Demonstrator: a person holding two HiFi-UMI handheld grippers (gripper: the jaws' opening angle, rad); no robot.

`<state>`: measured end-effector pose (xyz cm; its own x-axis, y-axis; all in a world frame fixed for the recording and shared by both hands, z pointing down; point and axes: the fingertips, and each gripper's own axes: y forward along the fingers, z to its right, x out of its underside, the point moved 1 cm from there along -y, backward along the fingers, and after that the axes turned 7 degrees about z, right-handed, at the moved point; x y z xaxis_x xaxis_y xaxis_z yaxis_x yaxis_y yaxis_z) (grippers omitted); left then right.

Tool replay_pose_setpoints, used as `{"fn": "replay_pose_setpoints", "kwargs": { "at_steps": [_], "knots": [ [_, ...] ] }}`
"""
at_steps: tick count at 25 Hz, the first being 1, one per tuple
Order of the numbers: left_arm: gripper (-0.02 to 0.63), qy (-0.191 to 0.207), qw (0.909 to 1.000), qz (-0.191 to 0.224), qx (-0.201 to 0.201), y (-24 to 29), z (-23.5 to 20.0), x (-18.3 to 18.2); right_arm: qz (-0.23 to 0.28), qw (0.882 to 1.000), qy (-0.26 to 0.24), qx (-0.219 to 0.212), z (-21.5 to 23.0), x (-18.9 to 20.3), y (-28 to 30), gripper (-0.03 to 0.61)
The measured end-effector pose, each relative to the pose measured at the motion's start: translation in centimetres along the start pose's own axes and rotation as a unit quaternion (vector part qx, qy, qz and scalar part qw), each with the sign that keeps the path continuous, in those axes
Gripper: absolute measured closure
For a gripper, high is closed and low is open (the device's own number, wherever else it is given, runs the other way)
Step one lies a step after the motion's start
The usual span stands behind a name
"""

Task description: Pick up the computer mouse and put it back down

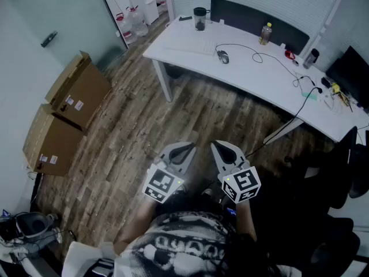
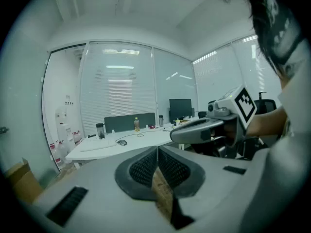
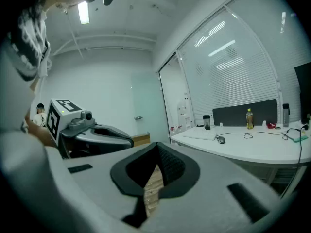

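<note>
The grey computer mouse lies on the white desk at the far side of the room, its black cable trailing to the right. It shows small in the left gripper view and the right gripper view. Both grippers are held side by side over the wooden floor, well short of the desk. My left gripper is shut with nothing in it. My right gripper is shut and empty too. Each one shows in the other's view.
A white keyboard, a dark cup and a drink bottle are on the desk, with a monitor at its right end. Cardboard boxes lean at the left wall. A black chair stands to my right.
</note>
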<state>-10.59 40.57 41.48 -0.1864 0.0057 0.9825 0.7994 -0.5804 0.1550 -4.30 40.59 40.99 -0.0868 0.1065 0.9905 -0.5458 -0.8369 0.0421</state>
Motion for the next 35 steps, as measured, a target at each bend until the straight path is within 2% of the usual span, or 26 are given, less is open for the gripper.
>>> {"fn": "replay_pose_setpoints", "kwargs": {
  "at_steps": [11,18,23,28,35],
  "knots": [
    [0.607,-0.002,0.9997,0.006,-0.023,1.5,2.8,0.7,0.001,0.999,0.006,-0.031,1.3,1.8,-2.8,0.586],
    [0.607,-0.01,0.9989,-0.028,-0.035,0.9,3.2,2.6,-0.002,0.998,0.017,-0.055,1.1,2.7,-2.0,0.586],
    [0.607,-0.009,0.9987,-0.02,-0.046,1.8,0.8,2.1,-0.007,0.998,0.026,-0.054,2.2,3.3,0.0,0.586],
    [0.607,-0.017,0.9992,-0.028,-0.024,4.9,-2.6,3.6,-0.016,0.999,0.021,-0.04,4.9,3.8,3.8,0.586],
    [0.607,-0.006,0.9999,-0.003,0.015,11.3,-12.6,2.6,-0.018,1.0,0.014,0.004,10.4,2.2,13.4,0.586]
  ]
}}
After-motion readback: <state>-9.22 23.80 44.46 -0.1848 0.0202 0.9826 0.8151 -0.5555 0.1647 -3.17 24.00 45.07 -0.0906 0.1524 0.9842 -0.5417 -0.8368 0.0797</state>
